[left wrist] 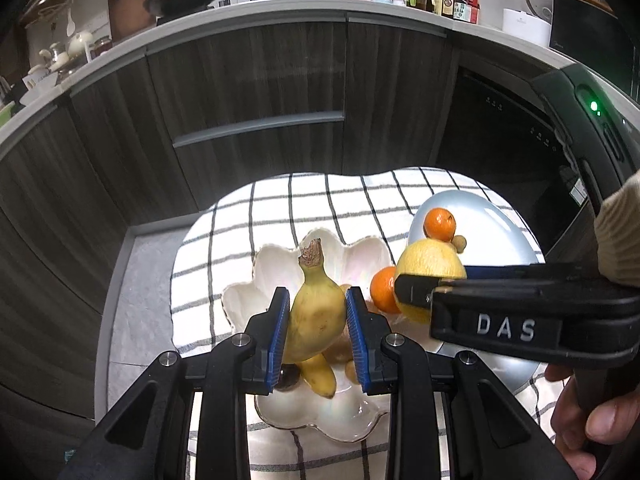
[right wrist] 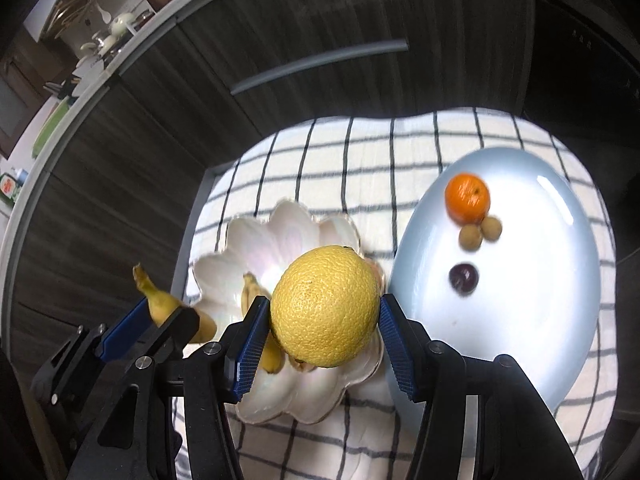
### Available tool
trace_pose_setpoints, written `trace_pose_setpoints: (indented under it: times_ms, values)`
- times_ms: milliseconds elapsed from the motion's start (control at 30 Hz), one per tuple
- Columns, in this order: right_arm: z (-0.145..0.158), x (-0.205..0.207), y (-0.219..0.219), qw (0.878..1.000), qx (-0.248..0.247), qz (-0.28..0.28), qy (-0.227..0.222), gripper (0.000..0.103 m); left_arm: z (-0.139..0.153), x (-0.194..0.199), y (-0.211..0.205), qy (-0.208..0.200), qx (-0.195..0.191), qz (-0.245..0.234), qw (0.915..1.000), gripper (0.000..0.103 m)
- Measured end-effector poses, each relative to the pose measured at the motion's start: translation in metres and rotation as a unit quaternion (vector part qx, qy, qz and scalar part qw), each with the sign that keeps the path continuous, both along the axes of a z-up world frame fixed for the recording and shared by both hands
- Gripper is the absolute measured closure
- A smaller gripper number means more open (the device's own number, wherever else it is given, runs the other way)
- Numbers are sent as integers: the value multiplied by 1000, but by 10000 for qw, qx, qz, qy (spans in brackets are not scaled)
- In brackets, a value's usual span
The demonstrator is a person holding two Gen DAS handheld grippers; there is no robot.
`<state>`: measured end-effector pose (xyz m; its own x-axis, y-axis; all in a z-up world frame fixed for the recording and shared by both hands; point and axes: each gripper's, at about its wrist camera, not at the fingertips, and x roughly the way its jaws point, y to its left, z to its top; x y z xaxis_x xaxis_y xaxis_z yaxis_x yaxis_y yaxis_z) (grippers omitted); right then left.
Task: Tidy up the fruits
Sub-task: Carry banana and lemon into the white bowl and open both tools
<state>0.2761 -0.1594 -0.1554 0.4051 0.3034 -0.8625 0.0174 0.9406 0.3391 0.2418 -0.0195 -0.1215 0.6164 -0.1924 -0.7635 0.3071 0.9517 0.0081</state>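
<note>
My left gripper (left wrist: 318, 322) is shut on a yellow banana (left wrist: 316, 312) and holds it above the white shell-shaped bowl (left wrist: 276, 264). A second banana (left wrist: 320, 376) lies in that bowl, beside an orange (left wrist: 383, 290). My right gripper (right wrist: 320, 320) is shut on a large yellow lemon (right wrist: 325, 306), held over the bowl's (right wrist: 256, 240) right side. The pale blue plate (right wrist: 520, 300) to the right carries an orange (right wrist: 467, 199), two small brown fruits (right wrist: 480, 232) and a dark plum (right wrist: 463, 277). The left gripper with its banana (right wrist: 160, 304) shows at the left of the right wrist view.
Bowl and plate sit on a white checked cloth (left wrist: 304, 200) over a small grey table. Dark wood cabinets (left wrist: 248, 92) stand close behind it. A worktop (left wrist: 360, 4) above them holds pans and bottles.
</note>
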Motion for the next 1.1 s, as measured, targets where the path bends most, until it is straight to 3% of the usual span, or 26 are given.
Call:
trace_pose_setpoints:
  times_ms: [267,433,467,533,600,833,1100]
  values:
    - [-25,-4,7,9992,136,-61,371,47,-26,2,5,228,-22,-137,9996,74]
    - [-24,-2,11,9993,-7,8,382,45,-30,5,3,178,104,-159,9997,73]
    - [-22,-1,13,9994,-80,18,336,45,-29,6,3,167,135,-132,9997,70]
    - [-15,0,11,9996,-171,-16,241,40,-27,7,4,124,168,-60,9998,49]
    - [-7,0,9,9996,-249,-34,119,35,-20,4,6,-48,186,7,9998,36]
    - [16,-5,1,9992,-344,-156,-115,35,2,-1,6,-353,331,65,9988,16]
    - [49,-20,-18,9968,-590,-292,-445,35,24,-10,-7,-462,237,62,9986,13]
